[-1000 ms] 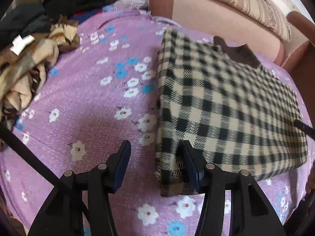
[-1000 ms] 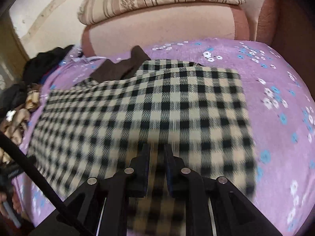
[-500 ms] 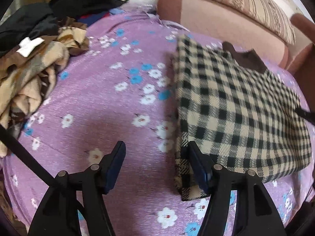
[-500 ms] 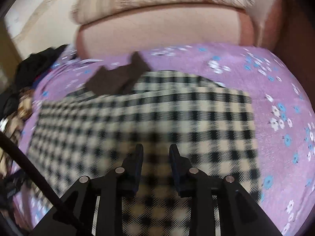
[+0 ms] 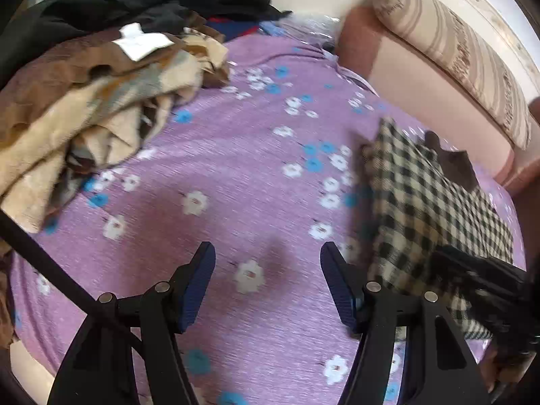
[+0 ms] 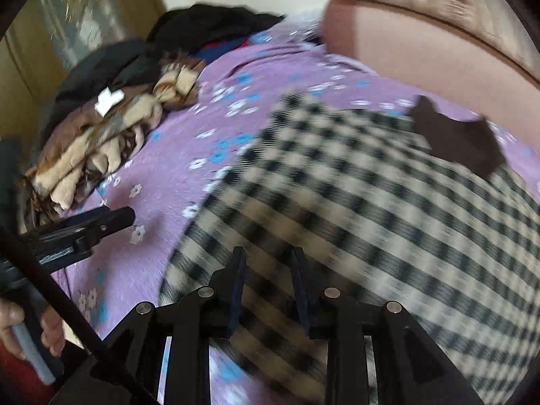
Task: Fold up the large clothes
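Observation:
A folded black-and-cream checked garment [image 6: 388, 209] with a dark brown collar [image 6: 462, 141] lies flat on the purple flowered bedsheet [image 5: 236, 175]. It also shows at the right of the left wrist view [image 5: 425, 202]. My left gripper [image 5: 268, 260] is open and empty above bare sheet, left of the garment. My right gripper [image 6: 268, 263] is open and empty just above the garment's near edge. The left gripper also shows at the left of the right wrist view [image 6: 111, 217].
A heap of brown, beige and black clothes [image 5: 101, 77] lies at the far left of the bed. A pink sofa back [image 5: 422, 77] with a striped cushion [image 5: 455, 44] borders the far side. A hand [image 6: 20, 327] holds the left gripper's handle.
My left gripper has moved left off the garment's edge onto bare sheet. My right gripper has opened from nearly shut and swung left. The garment stays flat.

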Motion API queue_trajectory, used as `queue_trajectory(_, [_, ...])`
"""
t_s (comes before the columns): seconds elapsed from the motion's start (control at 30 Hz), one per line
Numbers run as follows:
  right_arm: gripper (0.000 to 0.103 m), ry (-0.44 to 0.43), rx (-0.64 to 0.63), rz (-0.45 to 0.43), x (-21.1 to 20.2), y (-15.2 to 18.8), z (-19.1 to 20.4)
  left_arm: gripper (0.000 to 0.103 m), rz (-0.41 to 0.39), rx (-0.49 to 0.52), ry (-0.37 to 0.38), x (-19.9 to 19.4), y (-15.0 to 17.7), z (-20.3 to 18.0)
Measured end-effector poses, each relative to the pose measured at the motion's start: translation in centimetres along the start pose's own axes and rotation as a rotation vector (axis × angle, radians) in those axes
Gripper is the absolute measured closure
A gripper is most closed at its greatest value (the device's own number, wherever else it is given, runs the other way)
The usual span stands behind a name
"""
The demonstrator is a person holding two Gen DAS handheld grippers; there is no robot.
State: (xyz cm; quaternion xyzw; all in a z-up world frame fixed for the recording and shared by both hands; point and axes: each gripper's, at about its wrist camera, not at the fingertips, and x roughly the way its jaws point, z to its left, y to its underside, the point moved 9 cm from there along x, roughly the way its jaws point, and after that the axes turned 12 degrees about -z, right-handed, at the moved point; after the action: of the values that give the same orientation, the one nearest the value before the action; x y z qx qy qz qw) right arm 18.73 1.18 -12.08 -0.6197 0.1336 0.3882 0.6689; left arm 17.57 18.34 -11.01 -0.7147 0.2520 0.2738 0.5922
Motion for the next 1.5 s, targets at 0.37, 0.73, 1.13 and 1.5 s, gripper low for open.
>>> queue_trajectory(0.37, [0.073, 0.162, -0.059, 0.083, 10.3, -6.2, -0.3, 0.039, -0.061, 0.026, -0.074, 0.0, -1.9, 2.1])
queue_trajectory(0.73, [0.055, 0.015, -0.103, -0.069, -3.1, -0.4, 1.3, 0.039, -0.023, -0.006, -0.032, 0.8, -1.1, 1.2])
queue_trajectory(1.13, [0.051, 0.093, -0.32, -0.126, -5.6, 8.8, 4.0, 0.039, -0.031, 0.113, -0.09, 0.9, 1.8, -1.9])
queue_trajectory(1.5, [0.051, 0.159, -0.468, -0.148, -4.1, 9.9, 5.8, 0.039, -0.007, 0.112, -0.059, 1.9, 1.6, -2.6])
